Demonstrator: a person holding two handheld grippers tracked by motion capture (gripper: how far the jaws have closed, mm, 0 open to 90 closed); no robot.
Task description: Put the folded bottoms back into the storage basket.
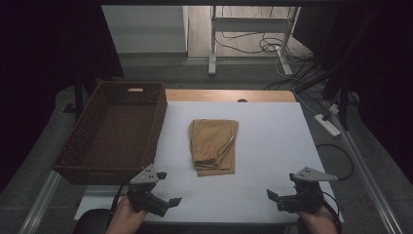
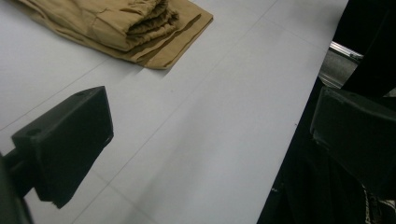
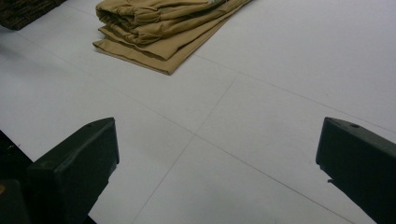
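We note folded tan trousers [image 1: 213, 146] flat on white table cover [image 1: 272, 146], mid-table, just right of brown wicker basket [image 1: 114, 129] — not touching it. Left gripper [image 1: 165, 187] near front edge, jaws wide apart, gripping nothing. Right gripper [image 1: 281, 187] likewise — jaws spread, empty. Both well apart from trousers, one either side.

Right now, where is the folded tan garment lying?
In the high view, the folded tan garment lies mid-table on the white table cover, right of the brown wicker basket, apart from it.
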